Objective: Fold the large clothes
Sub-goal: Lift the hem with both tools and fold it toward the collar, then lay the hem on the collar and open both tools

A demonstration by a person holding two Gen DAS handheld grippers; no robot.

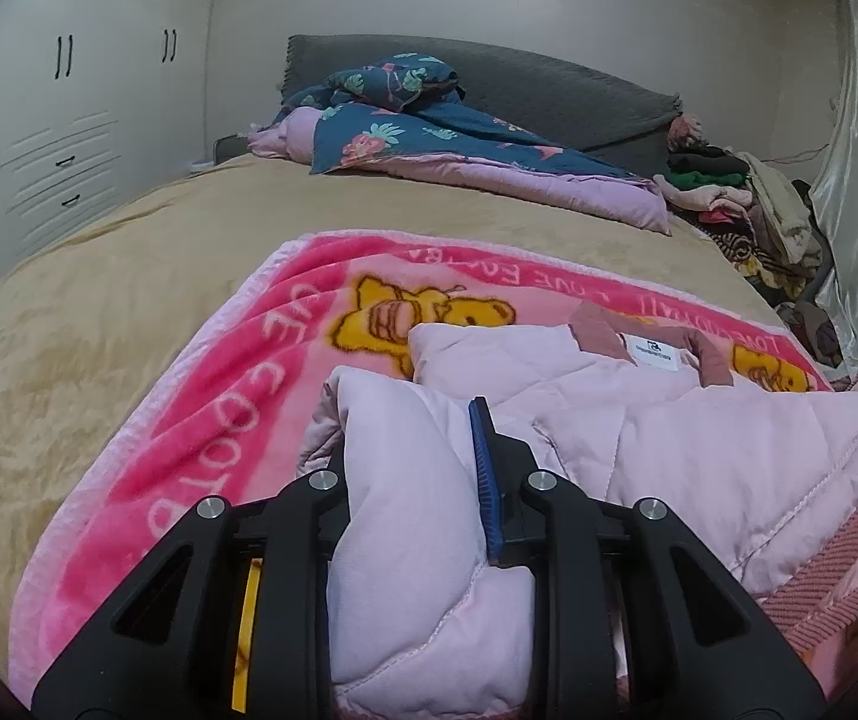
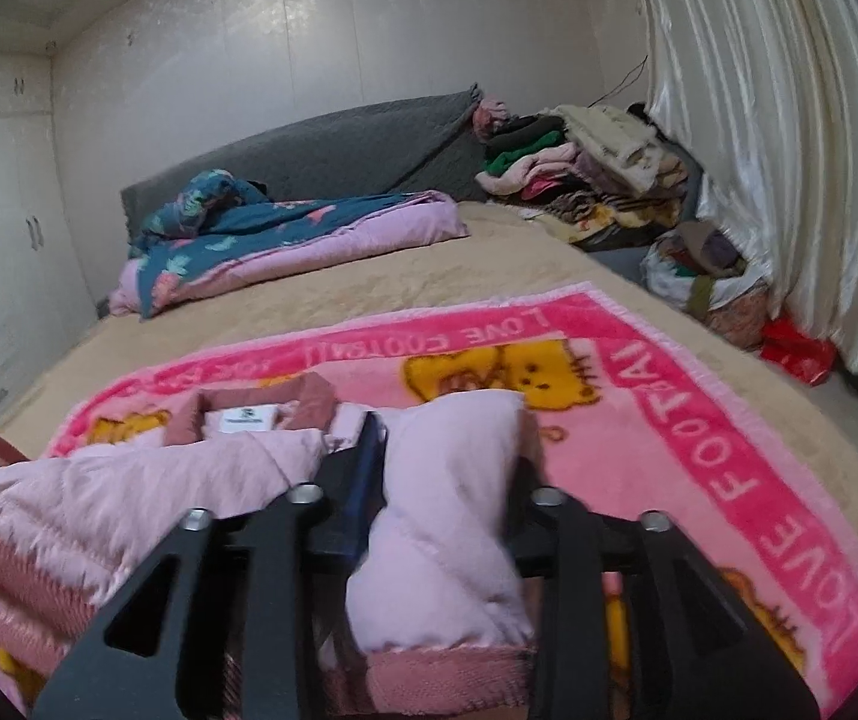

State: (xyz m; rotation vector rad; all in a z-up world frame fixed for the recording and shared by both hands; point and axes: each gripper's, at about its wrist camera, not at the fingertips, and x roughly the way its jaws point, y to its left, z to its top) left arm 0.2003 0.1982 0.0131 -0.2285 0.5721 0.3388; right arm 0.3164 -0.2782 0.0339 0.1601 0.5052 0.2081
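A pale pink quilted jacket (image 1: 699, 438) with a dusty-rose collar and white label lies on a bright pink cartoon blanket (image 1: 189, 420) on the bed. My left gripper (image 1: 411, 420) is shut on a bunched fold of the jacket's left side, the fabric filling the space between its jaws. My right gripper (image 2: 447, 438) is shut on a bunched fold of the jacket (image 2: 147, 480) at its right side, above the blanket (image 2: 699, 450). The left finger is hidden by the cloth in the left view.
The bed has a tan cover (image 1: 99, 276). A blue floral and lilac quilt (image 1: 429, 144) lies at the grey headboard. A heap of clothes (image 2: 585, 180) and bags (image 2: 717, 282) stand by the white curtain (image 2: 789, 150). White wardrobes (image 1: 69, 120) are on the left.
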